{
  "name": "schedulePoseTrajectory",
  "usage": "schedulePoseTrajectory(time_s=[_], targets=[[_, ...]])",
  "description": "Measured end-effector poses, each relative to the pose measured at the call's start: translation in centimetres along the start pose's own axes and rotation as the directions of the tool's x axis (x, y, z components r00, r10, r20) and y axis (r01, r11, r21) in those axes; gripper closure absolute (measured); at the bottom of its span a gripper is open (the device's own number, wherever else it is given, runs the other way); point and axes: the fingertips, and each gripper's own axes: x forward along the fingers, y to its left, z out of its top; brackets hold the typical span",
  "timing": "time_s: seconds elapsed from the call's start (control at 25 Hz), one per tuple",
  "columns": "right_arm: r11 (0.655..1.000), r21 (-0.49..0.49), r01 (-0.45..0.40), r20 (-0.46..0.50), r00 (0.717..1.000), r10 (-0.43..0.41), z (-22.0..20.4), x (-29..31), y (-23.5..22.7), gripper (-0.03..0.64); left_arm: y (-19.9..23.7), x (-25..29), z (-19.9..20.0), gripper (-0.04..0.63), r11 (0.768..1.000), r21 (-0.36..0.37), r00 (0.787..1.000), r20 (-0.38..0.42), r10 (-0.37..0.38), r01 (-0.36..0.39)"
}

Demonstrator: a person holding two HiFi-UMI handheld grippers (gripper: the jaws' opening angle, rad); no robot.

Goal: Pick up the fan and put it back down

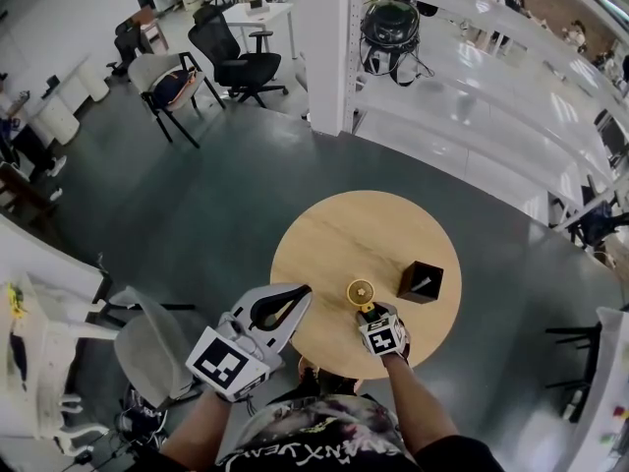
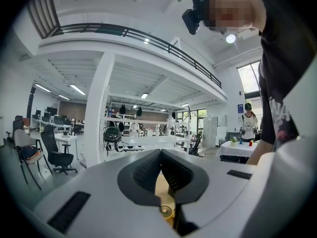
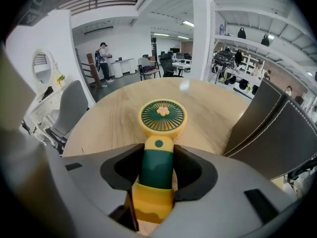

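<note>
The fan (image 3: 158, 157), small handheld type with a yellow head, green grille, green handle and yellow base, is sitting upright in the right gripper (image 3: 161, 155), over the round wooden tabletop (image 1: 334, 234). It is near the dark box (image 1: 421, 281), on that box's left, on the person's side of the tabletop. The fingers (image 3: 193, 170) are standing partly open and pressing on both sides of the green handle, just above the yellow base, with the head poking out past the tips. Can't tell whether the base is touching the wood or hanging just above it.

Handling, as a guess: it is looking light, hard plastic and stiff, with a smooth, rounded handle, so it could be slipping or twisting if the squeeze is loose. The grille and thin blades are the fragile bits. The handle is the right place to grip and the head should be left alone. The narrow base is likely tippy when set down, so it is needing a level, upright release.

The left gripper (image 1: 295, 298) is hanging farther left of the dark box than the fan, at the tabletop's rim, fingers closed together with nothing between them, not helping here.
</note>
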Motion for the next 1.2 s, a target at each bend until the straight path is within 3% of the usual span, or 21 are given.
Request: schedulePoseTrajectory(time_s=[0.92,0.96,1.04,1.2], targets=[[0.999,0.037,-0.012,-0.047,0.999,0.013,0.2,0.3,-0.2,0.426,0.0,0.1,0.3,0.578,1.0,-0.008,1.0,0.01,-0.007,0.007],[0.999,0.047,-0.015,-0.057,0.998,0.017,0.1,0.2,-0.1,0.417,0.0,0.1,0.3,0.578,1.0,-0.007,1.0,0.011,-0.007,0.007],[0.998,0.061,-0.03,-0.061,0.998,0.034,0.1,0.1,0.2,0.321,-0.2,0.0,0.2,0.578,1.0,-0.007,1.0,0.011,-0.008,0.008],[0.998,0.048,-0.035,-0.034,0.999,0.036,1.0,-0.6,0.4,0.292,-0.5,0.1,0.5,0.578,1.0,-0.008,1.0,0.013,-0.015,0.015]])
